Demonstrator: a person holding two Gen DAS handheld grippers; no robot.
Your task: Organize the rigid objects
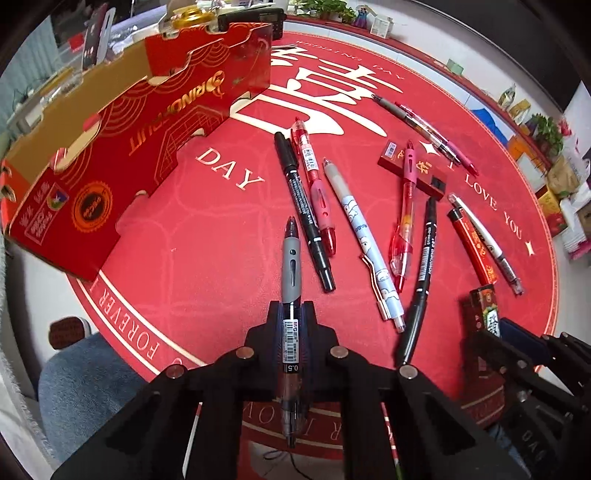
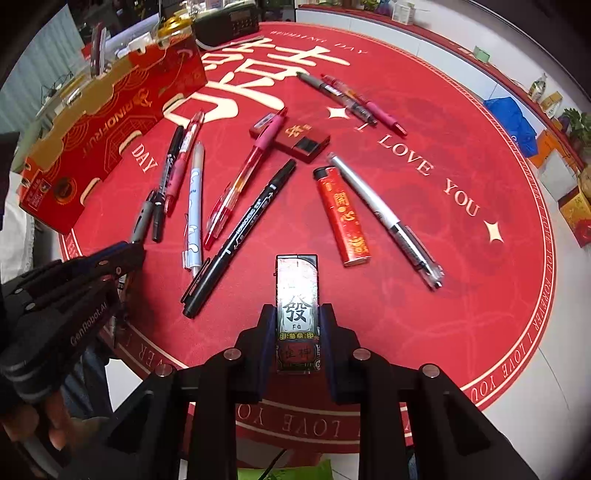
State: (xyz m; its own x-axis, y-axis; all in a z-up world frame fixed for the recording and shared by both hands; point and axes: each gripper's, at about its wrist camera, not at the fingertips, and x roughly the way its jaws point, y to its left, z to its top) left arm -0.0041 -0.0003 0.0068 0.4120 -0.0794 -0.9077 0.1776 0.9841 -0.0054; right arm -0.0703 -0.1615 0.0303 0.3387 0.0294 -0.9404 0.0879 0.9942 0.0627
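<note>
My left gripper (image 1: 291,314) is shut on a black pen with a grey grip (image 1: 291,258), whose tip points away over the red round mat (image 1: 207,229). My right gripper (image 2: 297,317) is shut on a rectangular lighter with a mahjong-tile print (image 2: 296,284), held just above the mat. Several pens lie loose on the mat, among them a black marker (image 2: 240,236), a light blue cartoon pen (image 2: 194,206) and a white pen (image 2: 384,218). Between the marker and the white pen lies a red lighter (image 2: 343,214), with a flat dark red lighter (image 2: 295,142) farther back.
An open red and gold cardboard box (image 1: 147,122) stands at the mat's left edge. Two more pens (image 2: 351,101) lie at the back of the mat. A black radio (image 2: 225,22) sits behind the box. Shelves with small goods line the right side. The left gripper (image 2: 122,254) is close beside the right one.
</note>
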